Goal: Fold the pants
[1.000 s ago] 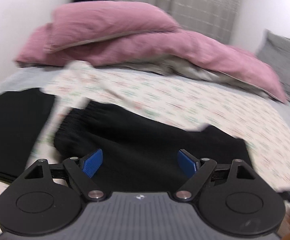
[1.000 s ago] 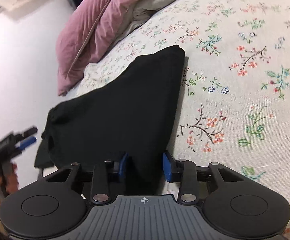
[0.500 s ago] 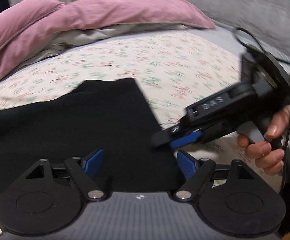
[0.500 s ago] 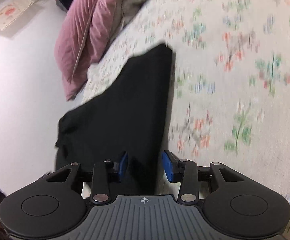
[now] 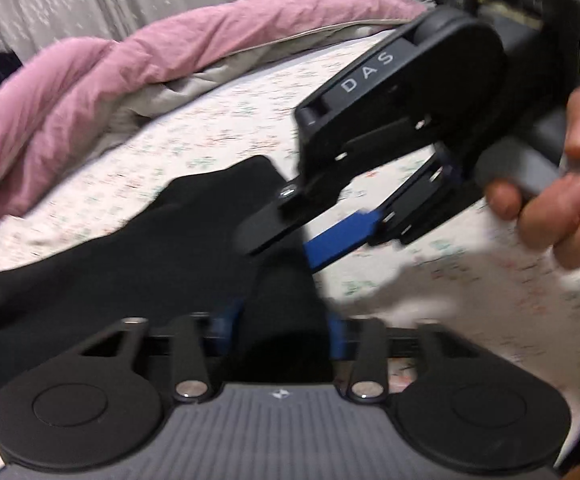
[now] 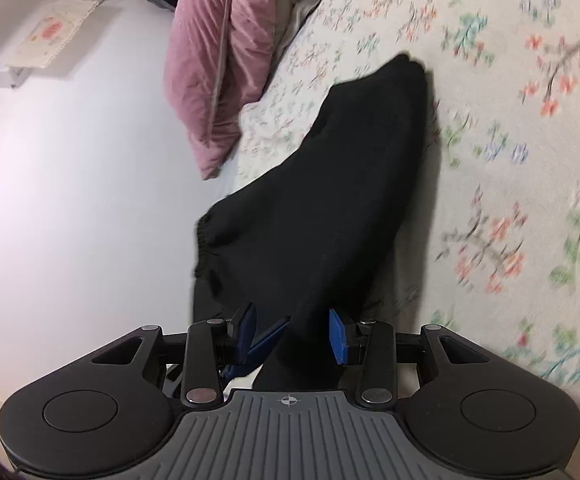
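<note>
Closing on a bunched end of the black pants (image 5: 137, 264), the left gripper (image 5: 285, 330) joins the right gripper (image 6: 292, 334), clenched on that same end; the rest trails across the floral bedsheet (image 6: 510, 128). Both should lift together, keeping edges aligned.

black pants (image 6: 322, 208) lie spread on the flowered bedsheet (image 6: 510, 160), elastic waistband gathered toward the bed's edge, one end pointing up the bed, the near end lifted and bunched into a fold.
</note>
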Motion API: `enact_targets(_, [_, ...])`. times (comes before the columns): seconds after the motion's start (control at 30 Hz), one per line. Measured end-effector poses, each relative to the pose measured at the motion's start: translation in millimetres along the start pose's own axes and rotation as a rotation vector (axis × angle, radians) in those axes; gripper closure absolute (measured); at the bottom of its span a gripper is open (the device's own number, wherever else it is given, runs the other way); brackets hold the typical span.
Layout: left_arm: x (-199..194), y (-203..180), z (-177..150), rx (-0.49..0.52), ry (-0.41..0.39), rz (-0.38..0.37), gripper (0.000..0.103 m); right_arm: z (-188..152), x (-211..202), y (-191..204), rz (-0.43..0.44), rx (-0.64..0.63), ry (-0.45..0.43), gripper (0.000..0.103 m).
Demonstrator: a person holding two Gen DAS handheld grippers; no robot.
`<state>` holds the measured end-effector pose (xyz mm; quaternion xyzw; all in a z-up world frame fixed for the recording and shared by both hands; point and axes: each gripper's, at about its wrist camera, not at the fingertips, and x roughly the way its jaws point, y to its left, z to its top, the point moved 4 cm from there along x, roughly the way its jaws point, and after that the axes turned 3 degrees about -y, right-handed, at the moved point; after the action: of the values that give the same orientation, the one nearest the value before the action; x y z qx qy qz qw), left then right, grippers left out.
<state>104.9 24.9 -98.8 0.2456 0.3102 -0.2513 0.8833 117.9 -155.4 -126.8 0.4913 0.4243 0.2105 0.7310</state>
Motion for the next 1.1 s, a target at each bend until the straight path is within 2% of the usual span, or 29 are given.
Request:
enact_targets(0.03, [0, 0, -3, 0.003, -0.008, 0.020, 0.065, 3, -2, -2, -0.036, -0.019, -0.023, 0.064])
enact_targets(0.13, [-5, -3, -6, 0.018, -0.033, 0.048, 0.068, 17, -4, -16, -0.155, -0.060, -0.089, 0.056])
enact_targets(0.2, [-6, -7, -6, 0.016, -0.029, 0.054, 0.069, 29, -1, -26, -0.178, -0.053, -0.108, 0.056])
enact_targets(0.4, [-9, -9, -3, -0.112, -0.021, 0.039, 0.071, 75, 21, -32, -0.205, -0.064, -0.256, 0.059])
enact_targets(0.47, [-13, -11, 0, -0.133, -0.028, 0.042, 0.071, 86, 29, -29, -0.227, -0.089, -0.292, 0.067])
enact_targets(0.53, [-13, -13, 2, -0.142, -0.033, 0.042, 0.072, 96, 33, -27, -0.261, -0.126, -0.307, 0.089])
enact_targets(0.67, [-18, -23, 9, -0.156, -0.043, 0.030, 0.072, 100, 43, -12, -0.310, -0.220, -0.331, 0.094])
enact_targets(0.77, [-26, -31, 20, -0.165, -0.071, 0.017, 0.072, 103, 25, -7, -0.304, -0.233, -0.365, 0.095])
enact_targets(0.9, [-40, -48, 38, -0.232, -0.110, -0.083, 0.072, 109, -14, -7, -0.305, -0.227, -0.399, 0.095])
enact_targets(1.1, [-57, -83, 62, -0.329, -0.172, -0.269, 0.072, 110, -92, -12, -0.393, -0.219, -0.432, 0.095])
